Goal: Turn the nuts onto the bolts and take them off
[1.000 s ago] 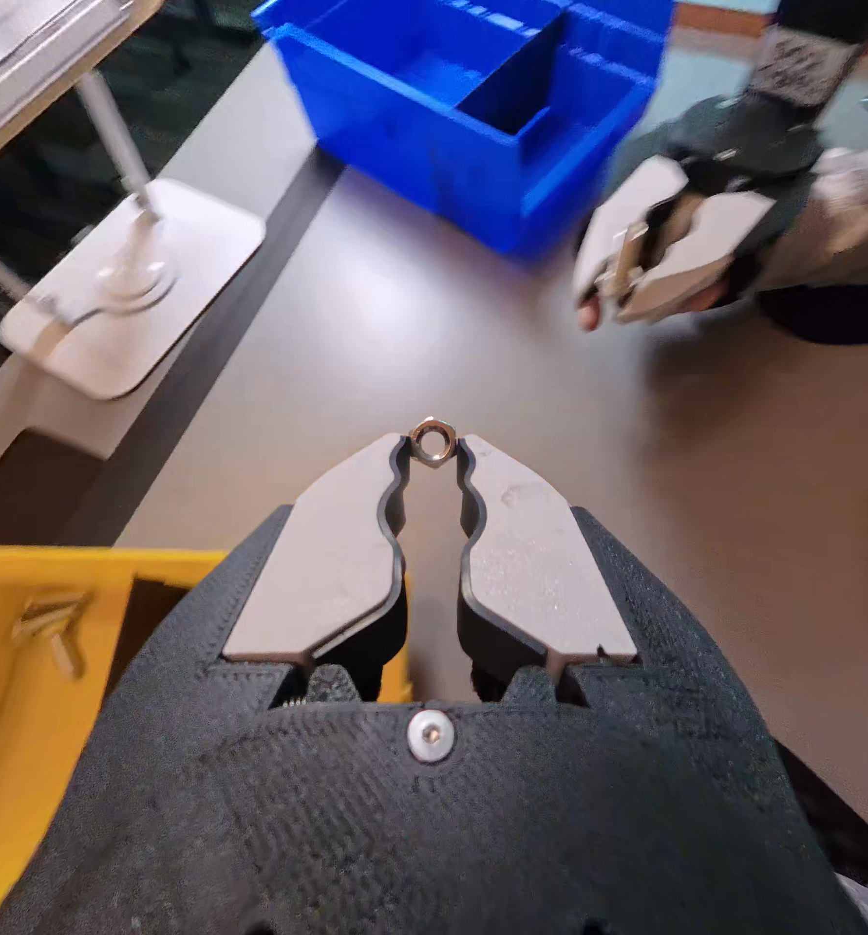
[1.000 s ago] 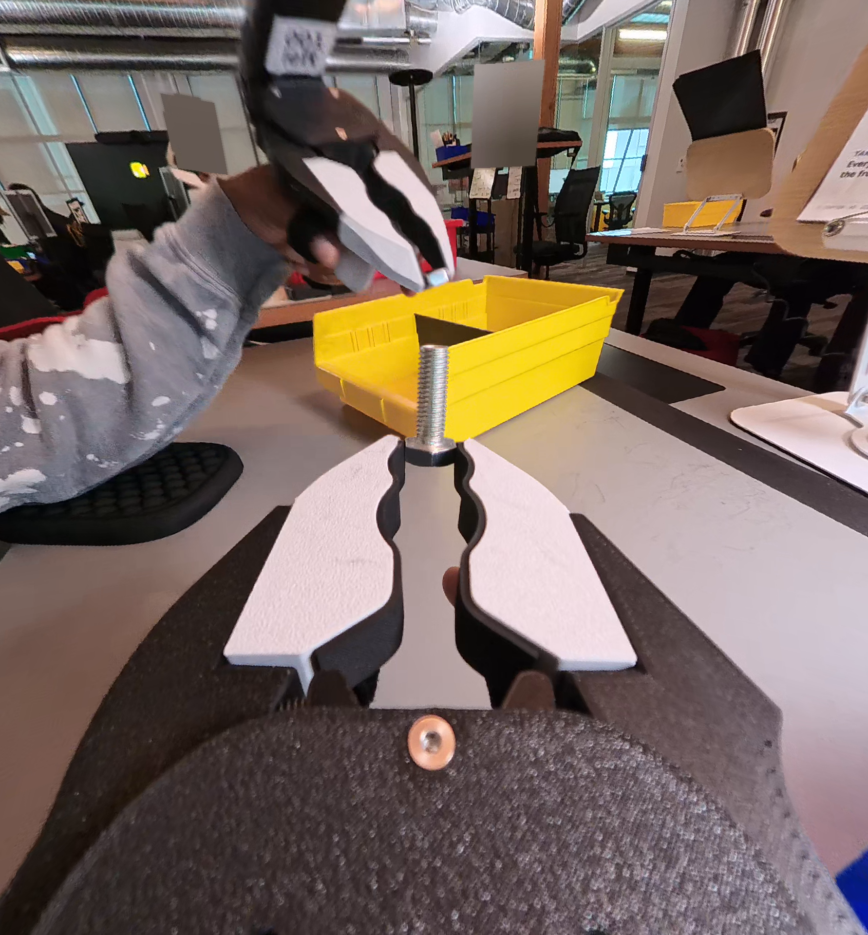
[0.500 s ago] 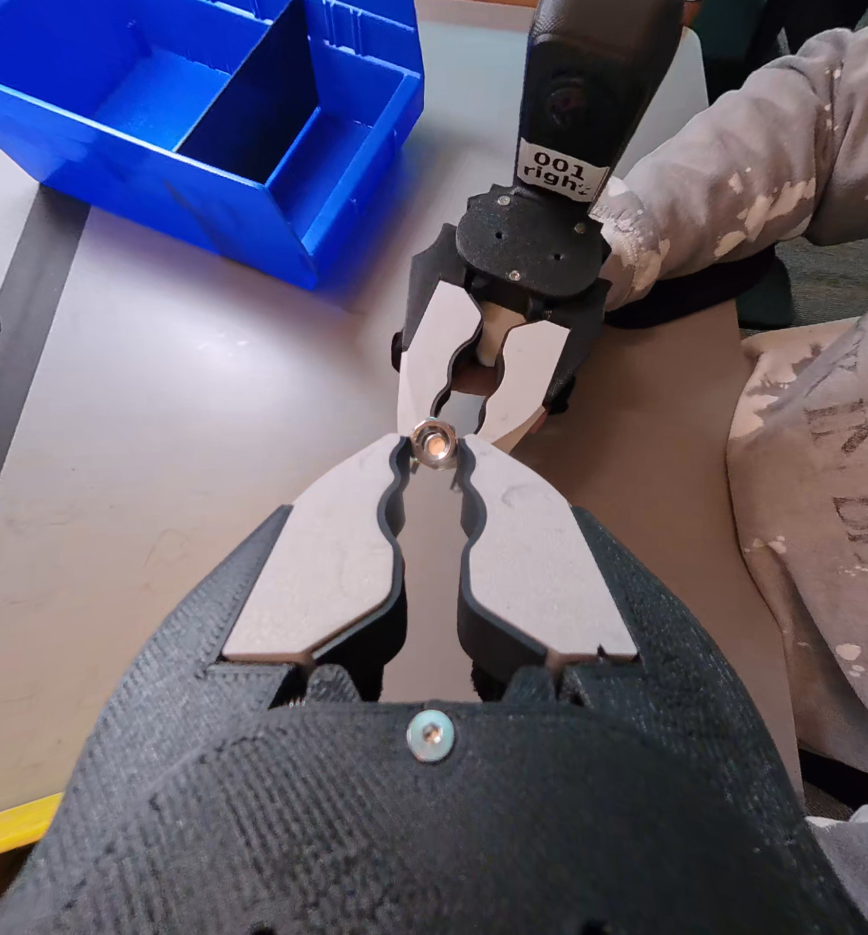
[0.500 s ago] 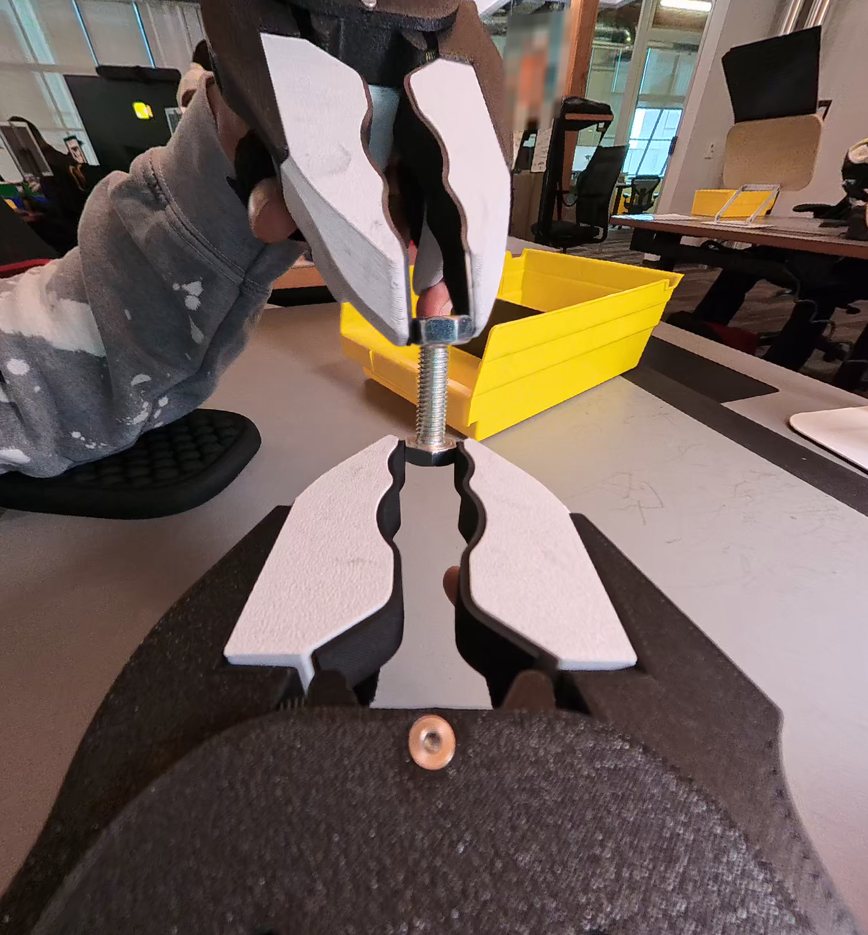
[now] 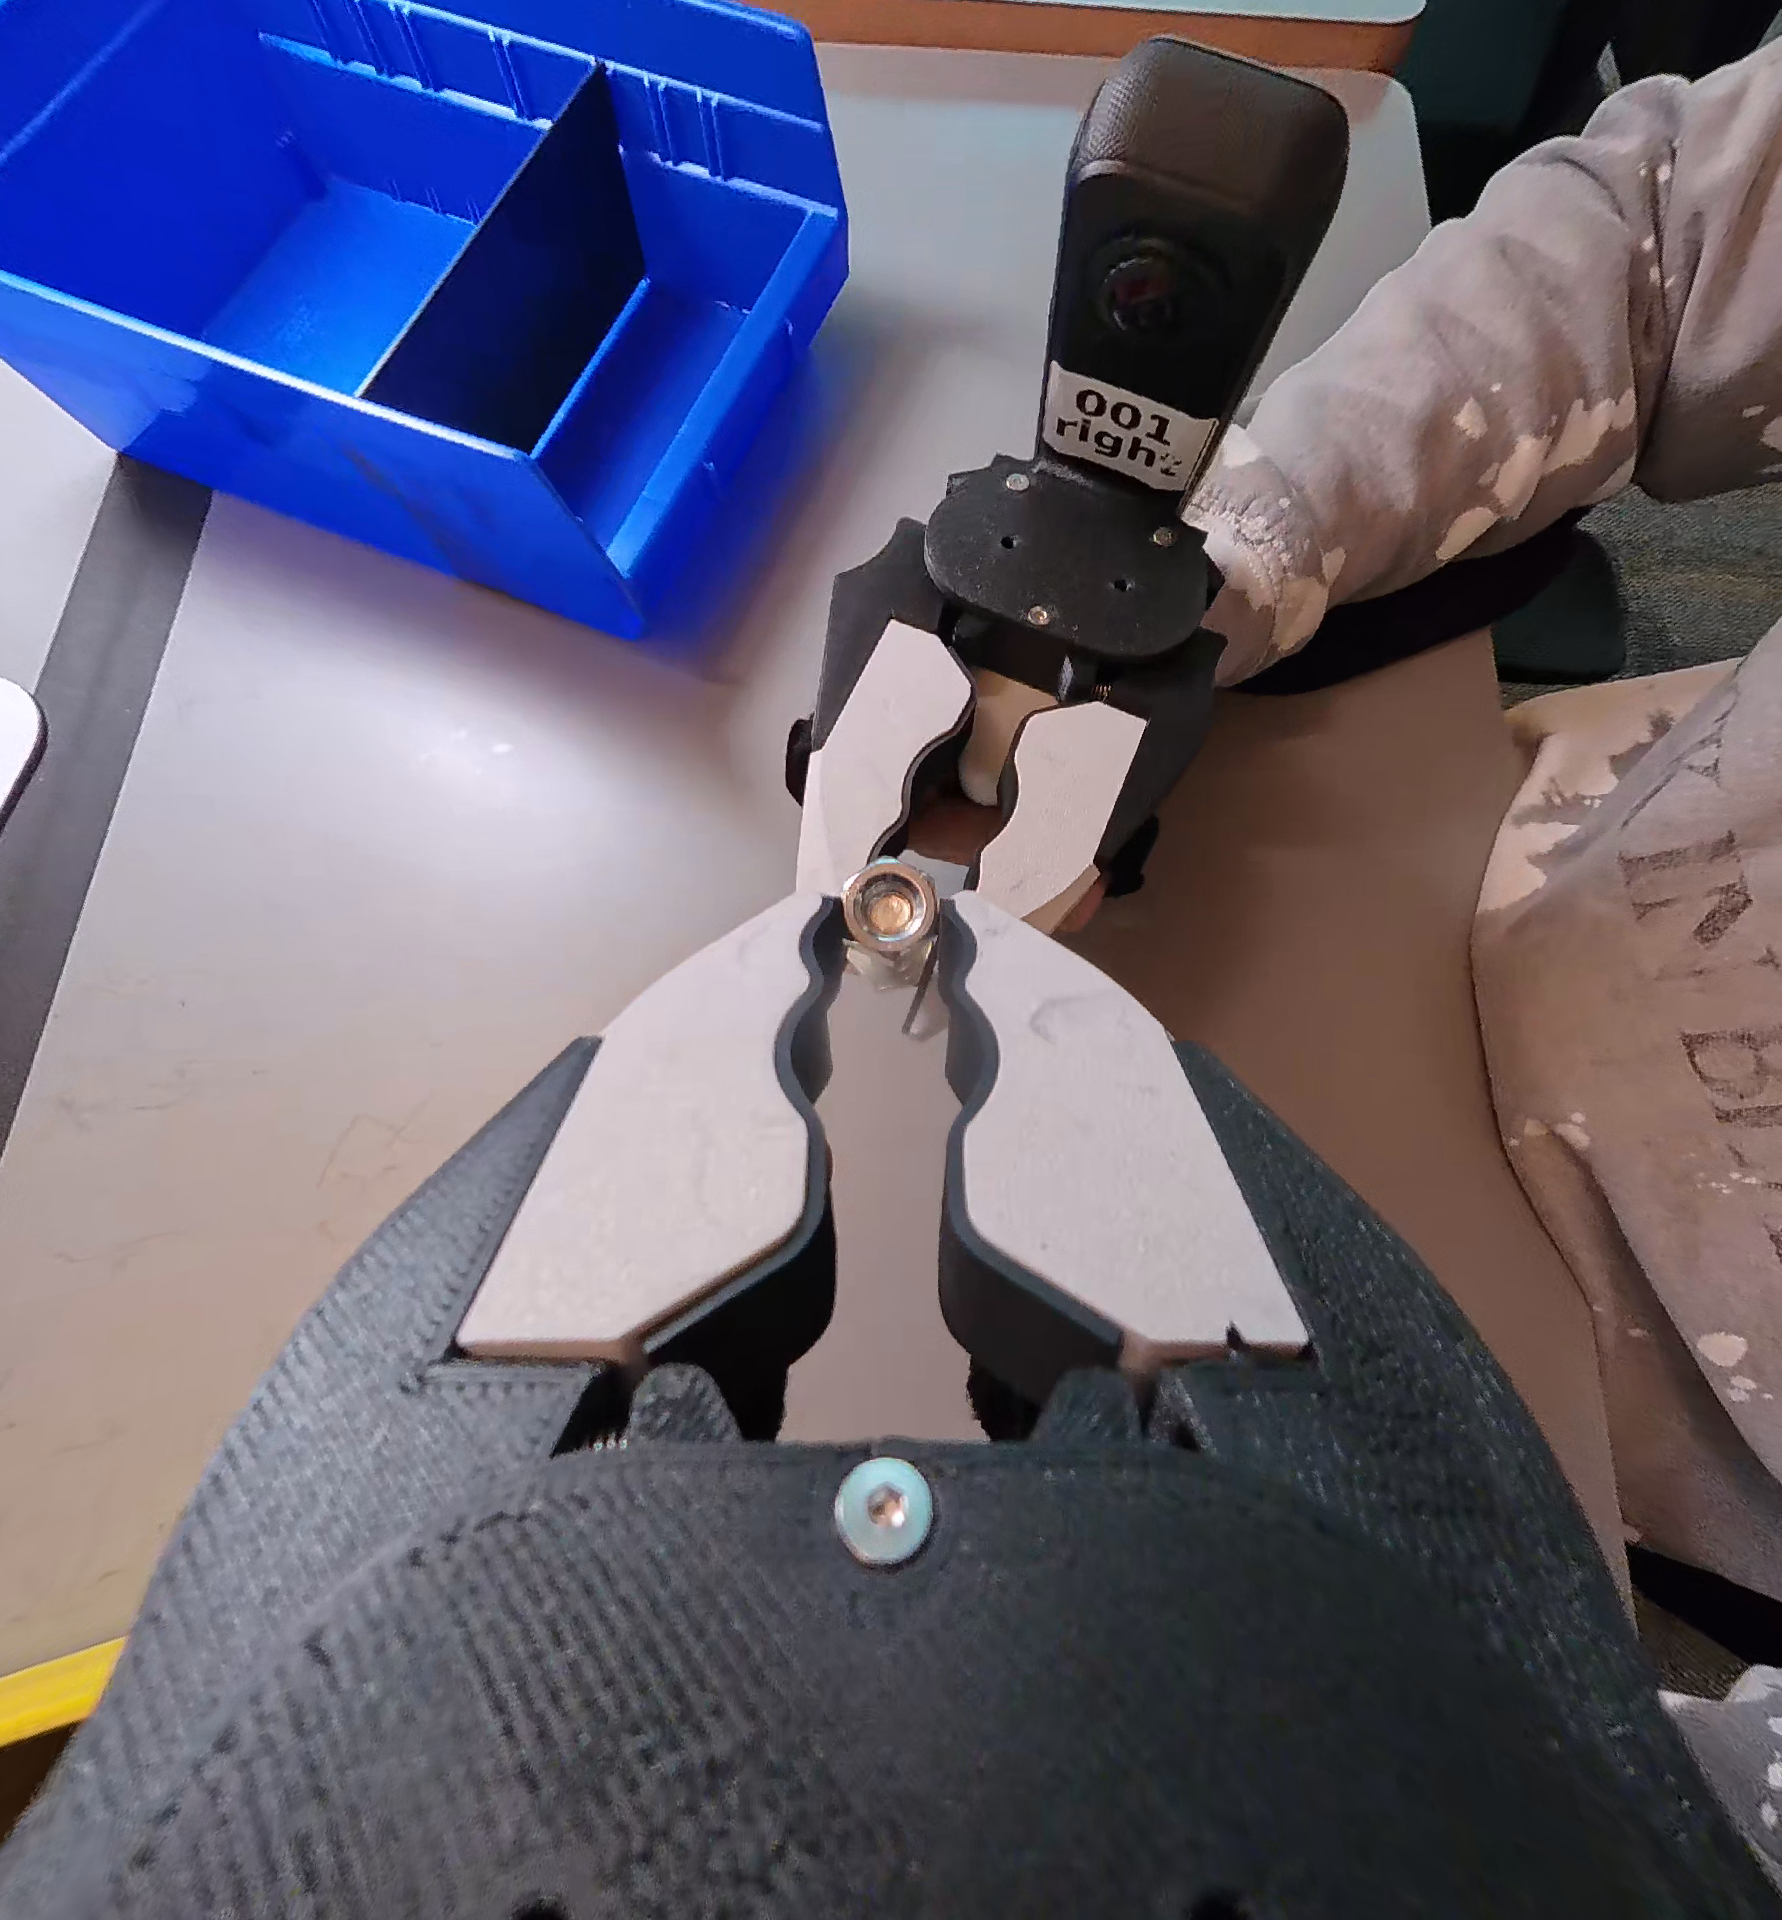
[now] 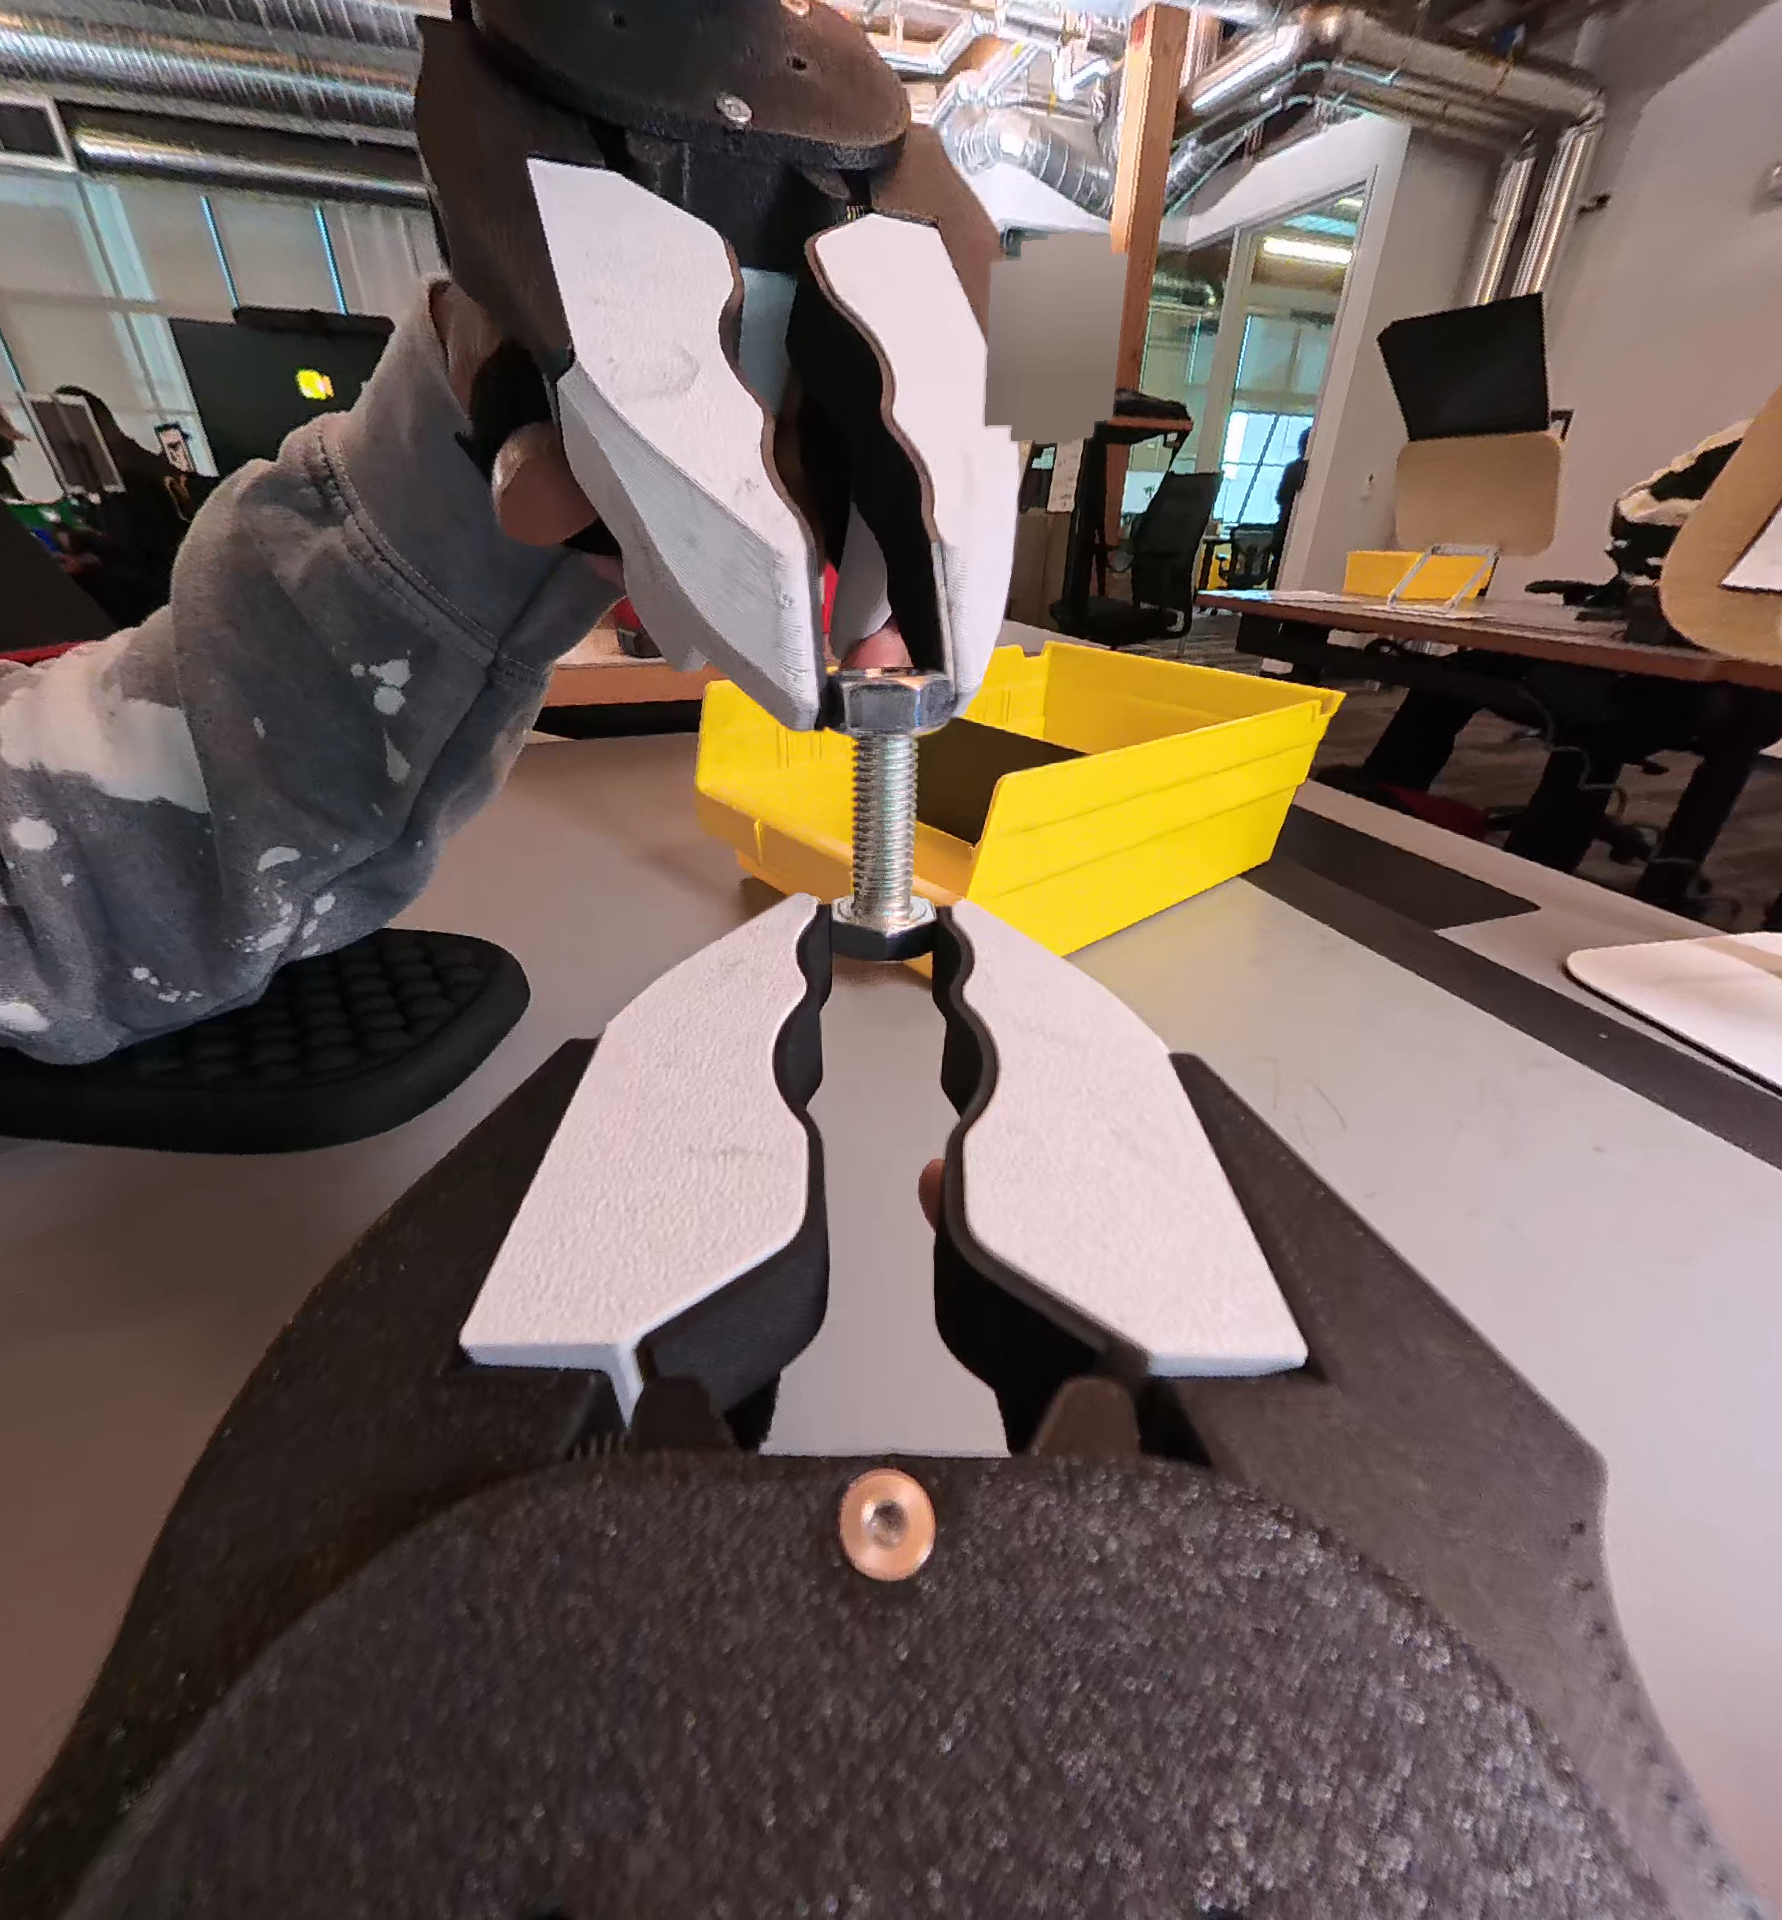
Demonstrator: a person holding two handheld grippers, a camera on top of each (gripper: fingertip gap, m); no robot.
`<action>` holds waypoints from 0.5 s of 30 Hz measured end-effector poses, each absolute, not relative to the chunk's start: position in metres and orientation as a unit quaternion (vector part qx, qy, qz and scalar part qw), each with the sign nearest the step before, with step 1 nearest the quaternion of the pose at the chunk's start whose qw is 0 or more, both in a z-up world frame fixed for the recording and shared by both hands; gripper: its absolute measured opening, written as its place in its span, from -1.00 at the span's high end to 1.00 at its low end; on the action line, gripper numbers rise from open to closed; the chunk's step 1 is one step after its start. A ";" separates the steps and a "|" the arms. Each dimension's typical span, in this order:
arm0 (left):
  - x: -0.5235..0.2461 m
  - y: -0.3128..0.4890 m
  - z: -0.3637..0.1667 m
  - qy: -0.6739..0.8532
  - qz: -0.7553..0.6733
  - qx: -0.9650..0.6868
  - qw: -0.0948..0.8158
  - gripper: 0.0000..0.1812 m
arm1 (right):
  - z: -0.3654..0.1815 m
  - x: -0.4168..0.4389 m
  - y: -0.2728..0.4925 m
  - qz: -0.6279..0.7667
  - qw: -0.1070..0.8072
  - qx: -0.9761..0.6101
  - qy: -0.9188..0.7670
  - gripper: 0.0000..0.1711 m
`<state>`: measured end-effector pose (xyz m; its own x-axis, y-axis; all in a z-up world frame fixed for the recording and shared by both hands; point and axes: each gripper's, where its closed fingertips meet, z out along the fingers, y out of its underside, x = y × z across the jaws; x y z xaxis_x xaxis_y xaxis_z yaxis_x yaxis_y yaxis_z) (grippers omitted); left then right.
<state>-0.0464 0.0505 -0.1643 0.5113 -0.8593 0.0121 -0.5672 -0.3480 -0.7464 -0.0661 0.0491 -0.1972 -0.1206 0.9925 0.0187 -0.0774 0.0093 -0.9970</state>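
Standing bolt, nut atop.

Desk was light grey, lightly scuffed, with a dark strip running across it. Blue divided bin sat on the grey part, compartments in view were empty. Yellow bin stood on the desk near the strip. White flat base plate lay beyond the strip. Black dimpled pad lay on the desk under a grey speckled sleeve.
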 end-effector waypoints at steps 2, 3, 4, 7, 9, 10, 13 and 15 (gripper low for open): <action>-0.046 0.049 -0.166 0.454 -0.202 -0.795 0.349 0.80 | -0.199 -0.067 0.048 0.537 0.493 -0.445 -0.520 0.79; -0.046 0.049 -0.166 0.455 -0.199 -0.795 0.348 0.80 | -0.199 -0.067 0.047 0.537 0.490 -0.447 -0.521 0.79; -0.046 0.049 -0.166 0.456 -0.198 -0.795 0.349 0.80 | -0.200 -0.067 0.047 0.538 0.488 -0.447 -0.521 0.79; -0.047 0.050 -0.165 0.454 -0.198 -0.793 0.354 0.80 | -0.199 -0.067 0.048 0.541 0.487 -0.448 -0.518 0.79; -0.047 0.051 -0.164 0.450 -0.202 -0.792 0.359 0.80 | -0.199 -0.067 0.048 0.543 0.485 -0.449 -0.517 0.79; -0.047 0.052 -0.163 0.450 -0.203 -0.791 0.362 0.80 | -0.199 -0.067 0.048 0.544 0.484 -0.450 -0.517 0.79; -0.048 0.052 -0.161 0.450 -0.204 -0.787 0.369 0.74 | -0.199 -0.067 0.049 0.544 0.483 -0.451 -0.517 0.79; -0.049 0.052 -0.159 0.449 -0.205 -0.785 0.374 0.72 | -0.198 -0.066 0.049 0.546 0.483 -0.451 -0.516 0.79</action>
<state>-0.0487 0.0525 -0.1593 0.5125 -0.8586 -0.0135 -0.5519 -0.3173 -0.7712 -0.0665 0.0494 -0.1984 -0.1271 0.9919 0.0051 -0.0613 -0.0027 -0.9981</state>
